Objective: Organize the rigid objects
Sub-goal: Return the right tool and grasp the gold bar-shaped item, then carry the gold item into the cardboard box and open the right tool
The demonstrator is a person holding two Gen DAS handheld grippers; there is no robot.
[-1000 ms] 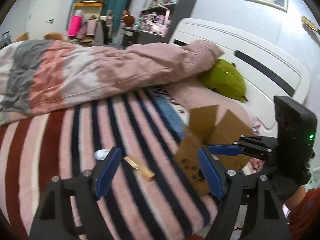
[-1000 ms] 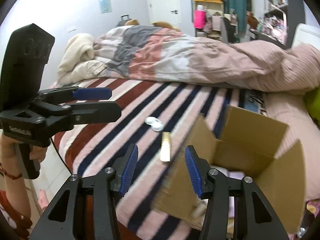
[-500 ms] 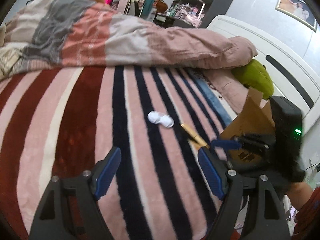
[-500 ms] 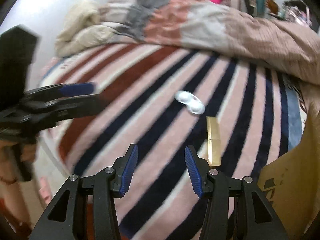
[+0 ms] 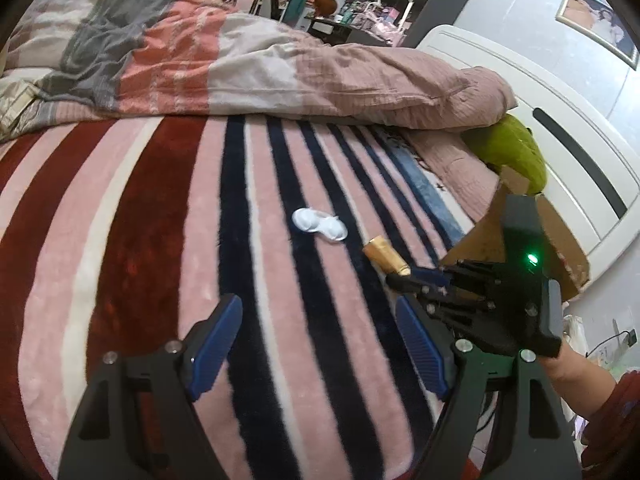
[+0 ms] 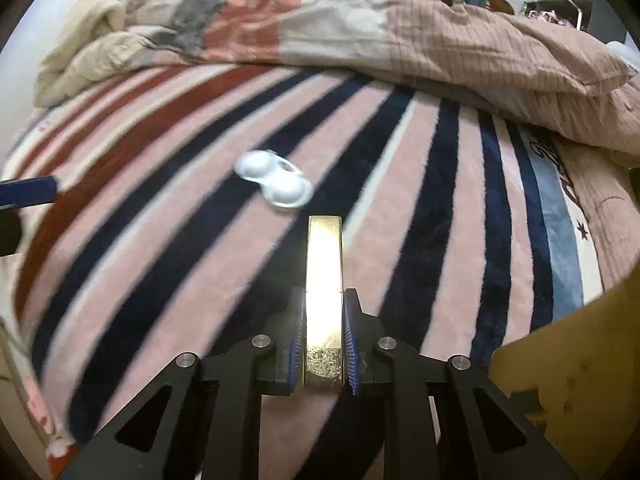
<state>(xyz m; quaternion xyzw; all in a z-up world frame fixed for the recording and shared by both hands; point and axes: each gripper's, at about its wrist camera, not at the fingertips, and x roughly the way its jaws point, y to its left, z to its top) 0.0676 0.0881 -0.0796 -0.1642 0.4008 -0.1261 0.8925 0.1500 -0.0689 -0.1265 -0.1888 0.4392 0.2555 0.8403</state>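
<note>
A gold rectangular bar (image 6: 324, 300) lies lengthwise on the striped blanket, and my right gripper (image 6: 324, 312) is shut on its near half. The bar (image 5: 386, 258) also shows in the left wrist view, with the right gripper (image 5: 404, 278) on it. A white two-dome plastic case (image 6: 276, 184) lies just beyond the bar; it shows in the left wrist view (image 5: 320, 229) too. My left gripper (image 5: 316, 344) is open and empty above the blanket, short of both objects. A cardboard box (image 6: 572, 380) stands at the right (image 5: 516, 240).
A striped pink, red and navy blanket (image 5: 160, 240) covers the bed. A rumpled duvet (image 5: 240, 60) lies across the far side. A green plush (image 5: 516, 152) and a white headboard (image 5: 560, 120) are at the right, behind the box.
My right gripper moved forward and down and closed on the gold bar. My left gripper swung left off the box and stayed open.
</note>
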